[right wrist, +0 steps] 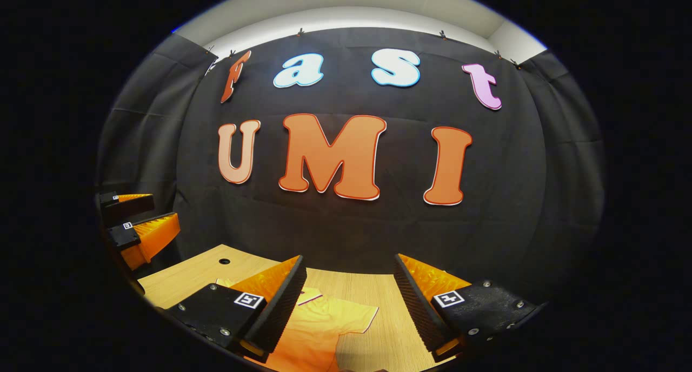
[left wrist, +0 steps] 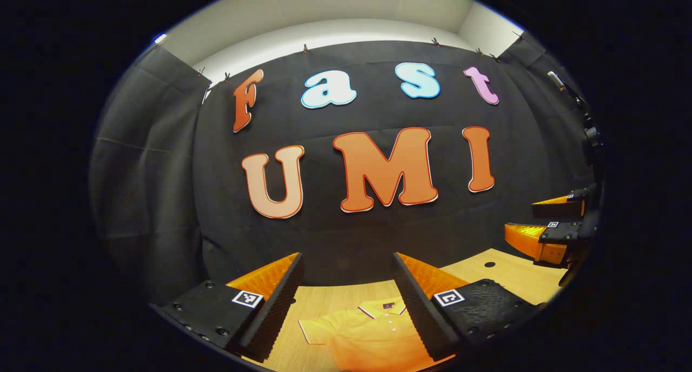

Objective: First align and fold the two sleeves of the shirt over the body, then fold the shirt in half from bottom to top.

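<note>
Item: shirt (left wrist: 367,334), lying flat on the desk (left wrist: 503,277), collar at 12 o'clock, both sleeves spread outward, unfolded.

Left hand-held gripper (left wrist: 348,301): jaws spread, holding nothing, above the shirt.

Right hand-held gripper (right wrist: 348,301): jaws spread, holding nothing, one sleeve (right wrist: 354,315) between its fingers.

Step judged: sleeve fold. Pinch each cuff edge, lift low, lay sleeves evenly over the body.

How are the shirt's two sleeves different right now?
The left sleeve shows in the left gripper view, between the left gripper's open fingers; the right sleeve shows in the right gripper view, between the right gripper's open fingers. They point opposite ways. Both lie flat and unfolded on the wooden table, and both have a dark-trimmed cuff.
</note>
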`<state>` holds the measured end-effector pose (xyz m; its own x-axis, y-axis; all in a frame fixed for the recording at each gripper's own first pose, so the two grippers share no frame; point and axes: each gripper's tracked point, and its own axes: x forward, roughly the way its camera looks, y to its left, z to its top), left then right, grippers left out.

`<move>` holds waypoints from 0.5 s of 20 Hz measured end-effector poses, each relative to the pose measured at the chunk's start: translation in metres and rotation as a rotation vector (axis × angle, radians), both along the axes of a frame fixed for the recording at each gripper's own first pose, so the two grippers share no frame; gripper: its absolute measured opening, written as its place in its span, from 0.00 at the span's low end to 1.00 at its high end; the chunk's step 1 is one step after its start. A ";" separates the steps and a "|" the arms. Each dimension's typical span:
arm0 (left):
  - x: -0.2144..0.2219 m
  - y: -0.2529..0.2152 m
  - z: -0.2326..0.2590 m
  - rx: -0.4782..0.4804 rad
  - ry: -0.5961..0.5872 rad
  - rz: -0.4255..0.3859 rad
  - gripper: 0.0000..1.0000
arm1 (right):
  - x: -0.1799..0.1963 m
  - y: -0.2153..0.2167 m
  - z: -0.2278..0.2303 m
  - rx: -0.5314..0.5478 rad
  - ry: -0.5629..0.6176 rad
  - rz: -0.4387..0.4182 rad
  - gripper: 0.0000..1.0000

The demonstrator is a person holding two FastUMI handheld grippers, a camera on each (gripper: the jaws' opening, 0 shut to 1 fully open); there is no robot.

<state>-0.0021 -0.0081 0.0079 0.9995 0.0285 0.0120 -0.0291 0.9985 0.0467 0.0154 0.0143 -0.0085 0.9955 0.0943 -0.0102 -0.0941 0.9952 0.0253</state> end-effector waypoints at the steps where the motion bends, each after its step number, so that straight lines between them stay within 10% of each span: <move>1: -0.001 -0.002 0.004 0.002 -0.006 0.001 1.00 | 0.002 0.003 0.001 -0.004 -0.003 0.007 0.98; 10: -0.002 0.000 0.000 -0.003 0.001 0.021 0.99 | 0.016 0.010 -0.026 0.034 0.079 0.052 0.98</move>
